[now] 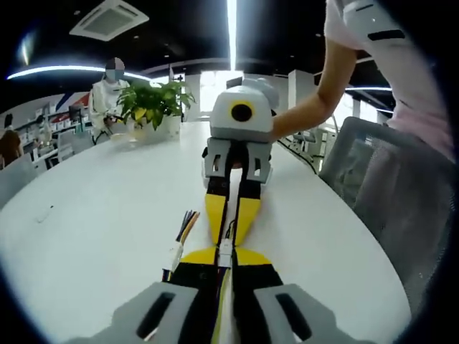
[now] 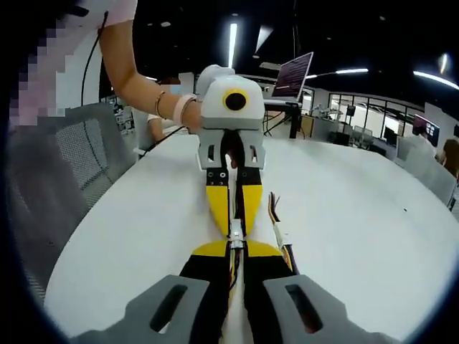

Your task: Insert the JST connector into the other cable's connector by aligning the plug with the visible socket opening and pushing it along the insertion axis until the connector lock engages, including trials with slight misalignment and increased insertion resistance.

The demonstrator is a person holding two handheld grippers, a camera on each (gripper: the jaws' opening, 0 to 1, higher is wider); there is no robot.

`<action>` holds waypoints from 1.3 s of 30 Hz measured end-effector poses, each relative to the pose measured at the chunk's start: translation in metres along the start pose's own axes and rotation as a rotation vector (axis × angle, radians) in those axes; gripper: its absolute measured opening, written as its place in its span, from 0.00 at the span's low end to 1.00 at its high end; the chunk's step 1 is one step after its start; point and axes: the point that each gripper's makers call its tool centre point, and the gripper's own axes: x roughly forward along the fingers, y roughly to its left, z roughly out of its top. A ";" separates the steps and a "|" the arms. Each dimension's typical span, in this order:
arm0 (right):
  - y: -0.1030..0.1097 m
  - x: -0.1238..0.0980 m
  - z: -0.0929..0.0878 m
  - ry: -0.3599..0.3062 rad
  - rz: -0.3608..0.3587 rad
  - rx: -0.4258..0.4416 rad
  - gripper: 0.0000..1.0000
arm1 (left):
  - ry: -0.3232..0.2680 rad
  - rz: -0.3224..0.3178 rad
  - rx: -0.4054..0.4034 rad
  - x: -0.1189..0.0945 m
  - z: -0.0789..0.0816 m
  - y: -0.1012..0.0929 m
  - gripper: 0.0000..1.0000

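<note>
On the white table [image 1: 93, 215] my two grippers face each other tip to tip. In the left gripper view, my left gripper [image 1: 226, 258] is shut on a thin cable that ends in a small white JST connector [image 1: 225, 252]. The right gripper [image 1: 229, 238], held by a person's hand, meets it from the far side. In the right gripper view, my right gripper [image 2: 237, 249] is shut on its own cable. The white connector [image 2: 236, 231] sits between its tips and those of the left gripper [image 2: 235, 223]. Whether the two connector halves are locked together is hidden by the yellow fingertips.
A loose cable of coloured wires [image 1: 185, 226] with a white plug lies just beside the grippers, also seen as the loose cable [image 2: 278, 215]. A potted plant [image 1: 154, 104] stands at the table's far end. Mesh chairs [image 1: 373, 165] [image 2: 72, 165] line the table edge. A screen [image 2: 294, 72] stands behind.
</note>
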 end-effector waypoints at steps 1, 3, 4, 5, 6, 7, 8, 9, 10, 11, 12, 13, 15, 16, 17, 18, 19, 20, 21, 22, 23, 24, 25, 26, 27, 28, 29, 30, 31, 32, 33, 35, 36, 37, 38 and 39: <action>-0.001 0.001 0.000 0.000 0.001 -0.004 0.02 | 0.000 0.000 0.000 0.000 0.000 0.001 0.01; -0.005 0.003 -0.001 -0.001 0.002 -0.002 0.02 | -0.005 0.004 -0.010 -0.001 -0.001 0.003 0.01; -0.005 0.003 -0.001 -0.002 0.003 -0.001 0.02 | -0.008 0.005 -0.014 -0.001 -0.002 0.004 0.01; -0.006 0.003 -0.002 -0.004 0.006 -0.002 0.02 | -0.011 0.005 -0.013 -0.002 -0.001 0.004 0.01; -0.007 0.004 -0.002 -0.005 0.007 -0.003 0.02 | -0.012 0.007 -0.011 -0.001 -0.001 0.004 0.01; -0.009 0.004 -0.002 -0.007 0.009 0.001 0.02 | -0.013 0.008 -0.011 -0.001 -0.001 0.005 0.01; -0.009 0.004 -0.002 -0.007 0.010 0.002 0.02 | -0.015 0.009 -0.011 -0.001 -0.001 0.006 0.01; -0.010 0.005 -0.003 -0.006 0.012 0.001 0.02 | -0.016 0.010 -0.013 -0.001 -0.002 0.007 0.01; -0.010 0.005 -0.003 -0.005 0.013 0.004 0.02 | -0.017 0.009 -0.016 0.000 -0.003 0.007 0.01; -0.010 0.006 -0.004 -0.003 0.015 0.002 0.02 | -0.017 0.008 -0.020 0.000 -0.004 0.008 0.01; -0.011 0.006 -0.006 -0.002 0.017 0.004 0.02 | -0.017 0.007 -0.021 0.001 -0.004 0.008 0.01; -0.012 0.006 -0.007 -0.002 0.018 0.010 0.02 | -0.018 0.006 -0.023 0.002 -0.005 0.008 0.01; -0.014 0.007 -0.008 -0.004 0.019 0.013 0.02 | -0.018 0.008 -0.025 0.002 -0.005 0.009 0.01; -0.015 0.008 -0.009 -0.004 0.019 0.015 0.03 | -0.018 0.008 -0.024 0.002 -0.006 0.010 0.01; -0.015 0.008 -0.010 -0.005 0.019 0.017 0.03 | -0.018 0.009 -0.027 0.002 -0.006 0.010 0.01; -0.016 0.009 -0.009 -0.012 0.019 0.022 0.03 | -0.019 0.009 -0.027 0.002 -0.006 0.010 0.02; -0.017 0.008 -0.010 -0.014 0.018 0.032 0.03 | -0.021 0.010 -0.028 0.002 -0.006 0.011 0.02; -0.017 0.008 -0.010 -0.017 0.018 0.034 0.03 | -0.023 0.010 -0.033 0.002 -0.006 0.012 0.02; -0.017 0.009 -0.010 -0.022 0.015 0.037 0.03 | -0.025 0.014 -0.035 0.002 -0.006 0.013 0.02; -0.017 0.009 -0.009 -0.023 0.016 0.037 0.03 | -0.023 0.014 -0.038 0.002 -0.007 0.014 0.02; -0.016 0.008 -0.008 -0.023 0.016 0.036 0.03 | -0.022 0.012 -0.047 0.002 -0.008 0.014 0.02; -0.017 0.008 -0.008 -0.023 0.014 0.031 0.03 | -0.023 0.015 -0.049 0.002 -0.008 0.016 0.02; -0.016 0.008 -0.008 -0.022 0.014 0.028 0.03 | -0.022 0.016 -0.048 0.002 -0.008 0.016 0.02; -0.015 0.008 -0.007 -0.021 0.014 0.026 0.03 | -0.020 0.016 -0.044 0.002 -0.008 0.016 0.02; -0.014 0.008 -0.007 -0.022 0.016 0.021 0.03 | -0.019 0.016 -0.044 0.002 -0.008 0.016 0.02; -0.013 0.007 -0.006 -0.023 0.016 0.019 0.04 | -0.018 0.016 -0.046 0.002 -0.008 0.016 0.02; -0.013 0.007 -0.006 -0.022 0.013 0.015 0.04 | -0.018 0.017 -0.046 0.001 -0.008 0.016 0.02; -0.014 0.007 -0.006 -0.020 0.011 0.015 0.04 | -0.017 0.018 -0.046 0.001 -0.008 0.016 0.02; -0.014 0.007 -0.006 -0.018 0.006 0.012 0.04 | -0.014 0.020 -0.043 0.001 -0.008 0.017 0.02; -0.015 0.007 -0.006 -0.016 0.002 0.018 0.05 | -0.012 0.021 -0.045 0.001 -0.008 0.017 0.02; -0.015 0.006 -0.006 -0.020 0.002 0.023 0.05 | -0.011 0.022 -0.052 0.001 -0.009 0.018 0.02; -0.015 0.005 -0.005 -0.026 0.006 0.044 0.04 | -0.010 0.017 -0.060 0.000 -0.009 0.016 0.03; -0.015 0.004 -0.005 -0.031 0.007 0.049 0.04 | -0.008 0.016 -0.060 0.000 -0.009 0.015 0.03; -0.016 0.003 -0.005 -0.031 0.008 0.056 0.03 | -0.005 0.016 -0.059 0.000 -0.009 0.014 0.04; -0.016 0.002 -0.004 -0.032 0.004 0.052 0.03 | -0.003 0.016 -0.058 0.000 -0.009 0.014 0.05; -0.015 0.001 -0.003 -0.034 0.003 0.053 0.02 | -0.001 0.017 -0.059 0.000 -0.009 0.014 0.06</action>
